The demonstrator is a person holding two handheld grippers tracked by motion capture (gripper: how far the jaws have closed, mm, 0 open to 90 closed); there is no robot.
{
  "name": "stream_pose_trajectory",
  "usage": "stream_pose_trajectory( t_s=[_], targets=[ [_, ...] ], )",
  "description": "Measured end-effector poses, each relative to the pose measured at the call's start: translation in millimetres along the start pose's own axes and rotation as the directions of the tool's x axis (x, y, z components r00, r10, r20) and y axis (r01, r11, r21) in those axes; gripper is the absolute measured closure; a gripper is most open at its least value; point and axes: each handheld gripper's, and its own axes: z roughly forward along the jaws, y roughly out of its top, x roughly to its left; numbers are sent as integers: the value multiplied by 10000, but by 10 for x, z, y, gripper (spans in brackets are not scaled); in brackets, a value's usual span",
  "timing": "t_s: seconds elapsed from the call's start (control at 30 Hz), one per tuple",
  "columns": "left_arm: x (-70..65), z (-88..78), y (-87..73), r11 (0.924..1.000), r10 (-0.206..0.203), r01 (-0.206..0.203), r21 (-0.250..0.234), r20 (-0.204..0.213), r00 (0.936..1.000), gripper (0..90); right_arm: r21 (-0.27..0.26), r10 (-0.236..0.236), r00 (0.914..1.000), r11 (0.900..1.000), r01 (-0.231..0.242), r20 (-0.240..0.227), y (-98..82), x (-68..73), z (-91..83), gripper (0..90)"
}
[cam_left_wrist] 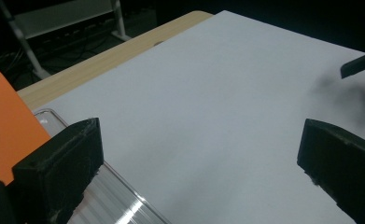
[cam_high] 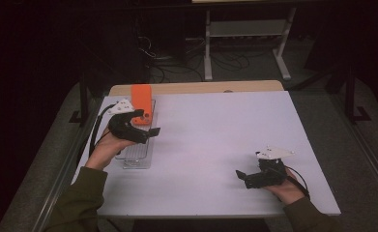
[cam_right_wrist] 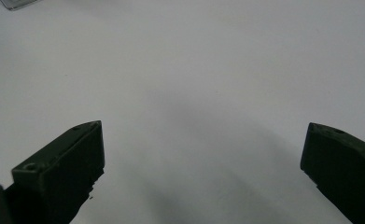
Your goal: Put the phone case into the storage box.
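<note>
On the white-topped table (cam_high: 215,145) we see a clear, ribbed plastic tray (cam_high: 137,157) lying near the left edge, with a flat orange plastic block (cam_high: 141,102) standing at its far end. The left gripper (cam_high: 150,131), held in the person's left hand (cam_high: 105,147), hovers over the middle of that tray, its jaws pointing toward the table's centre. In the left gripper view the jaws stand spread wide with nothing between them; the tray's transparent rim (cam_left_wrist: 119,186) runs under the left-hand jaw and the orange block (cam_left_wrist: 7,126) rises just behind it (its top edge is cut off, so we cannot tell its full shape).

The right gripper (cam_high: 240,175) sits low near the table's front right corner, held in the right hand (cam_high: 285,188), well apart from the tray. Its jaws are spread wide too, over bare white tabletop (cam_right_wrist: 194,93), gripping nothing. A wooden strip (cam_high: 196,88) borders the table's far edge.
</note>
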Motion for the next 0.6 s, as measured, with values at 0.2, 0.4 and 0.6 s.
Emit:
stream_pose_trajectory(
  t_s=[0.2, 0.4, 0.6],
  targets=[
    [-116, -87, -87, 9997, 220, -219, -76, 194, 9996, 0, 20, 6, 10000, 10000, -6, -13, -2, 3, 2, 0],
    [-241, -147, -188, 9987, 512, -513, 1, 418, 9978, 0, 16, 71, 10000, 10000, -71, -18, -1, 3, -5, 0],
    [-390, -208, -294, 9967, 808, -807, -46, 687, 9944, 0, 6, 56, 10000, 10000, -56, -13, -5, 0, -6, 0]
  ],
)
